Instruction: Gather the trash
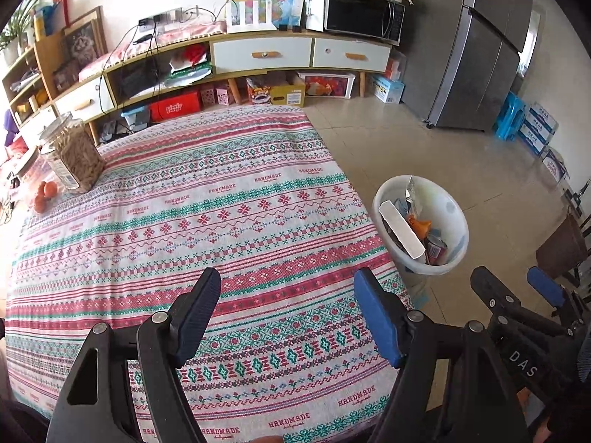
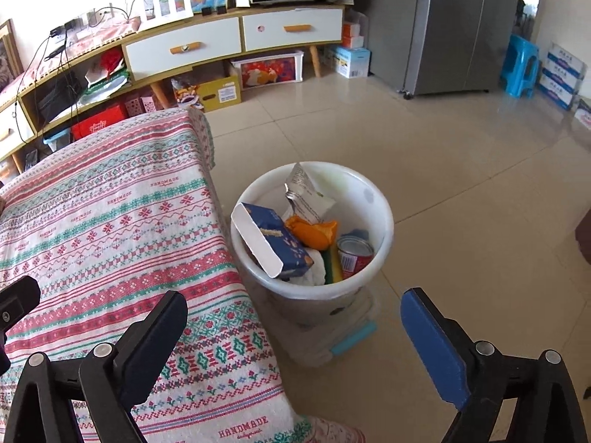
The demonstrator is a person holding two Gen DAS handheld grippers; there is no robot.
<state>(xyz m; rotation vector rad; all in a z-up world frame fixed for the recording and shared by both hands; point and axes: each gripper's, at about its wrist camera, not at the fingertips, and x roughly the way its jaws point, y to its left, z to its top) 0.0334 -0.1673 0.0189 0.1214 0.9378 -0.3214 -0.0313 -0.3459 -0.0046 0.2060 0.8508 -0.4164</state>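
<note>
A white trash bin (image 2: 380, 206) stands on the floor beside the table's right edge; it also shows in the left wrist view (image 1: 458, 221). It holds a blue box (image 2: 280, 243), orange peel (image 2: 314, 234), a red can (image 2: 356, 253), a silver wrapper (image 2: 306, 192) and white tissue. My left gripper (image 1: 288, 302) is open and empty above the patterned tablecloth (image 1: 207, 214). My right gripper (image 2: 291, 328) is open and empty, over the table's corner and the floor just in front of the bin; it shows at the right of the left wrist view (image 1: 517, 288).
A clear jar of snacks (image 1: 72, 153) and oranges (image 1: 44, 193) sit at the table's far left. A TV cabinet (image 1: 258, 55) with a microwave (image 1: 364, 13) lines the back wall. A grey fridge (image 1: 480, 55), blue stool (image 2: 521, 64) and stacked boxes (image 2: 563, 74) stand at right.
</note>
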